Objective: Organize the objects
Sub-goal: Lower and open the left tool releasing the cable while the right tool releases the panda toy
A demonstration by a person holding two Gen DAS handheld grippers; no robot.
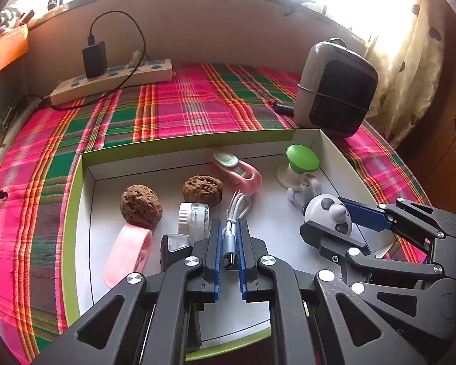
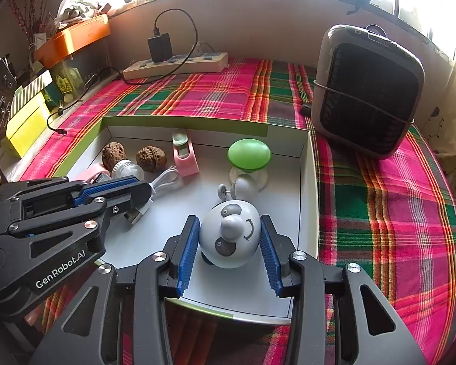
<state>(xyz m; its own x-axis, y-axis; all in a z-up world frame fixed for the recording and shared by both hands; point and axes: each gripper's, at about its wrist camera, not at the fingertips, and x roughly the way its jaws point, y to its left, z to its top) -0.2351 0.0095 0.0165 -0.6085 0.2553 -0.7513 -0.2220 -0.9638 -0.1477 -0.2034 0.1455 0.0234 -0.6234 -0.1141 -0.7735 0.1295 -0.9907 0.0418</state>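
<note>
Near the front edge of the box (image 2: 307, 182), pinching the plug end of the white cable (image 1: 237, 206) with the left tongs (image 1: 229, 223), pressed together on it. Just to the right, toward the front right corner, gripping the round panda toy (image 2: 228, 243) at both sides with the right tongs (image 2: 229, 219), half spread around it.

Easy to lose the panda: smooth and curved, so probably slipping out from the pads if squeezed off centre. Also risking a knock between the two tongs, being so near each other.

Holding the cable at one end only; when lifting, likely dragging the loose coil against the clear jar (image 1: 194, 216) and the walnuts (image 1: 140, 205) behind. Further back, possibly tipping the small white toy (image 2: 243, 187) and the green-capped toy (image 2: 248, 155) if carrying the panda toward the far wall.
</note>
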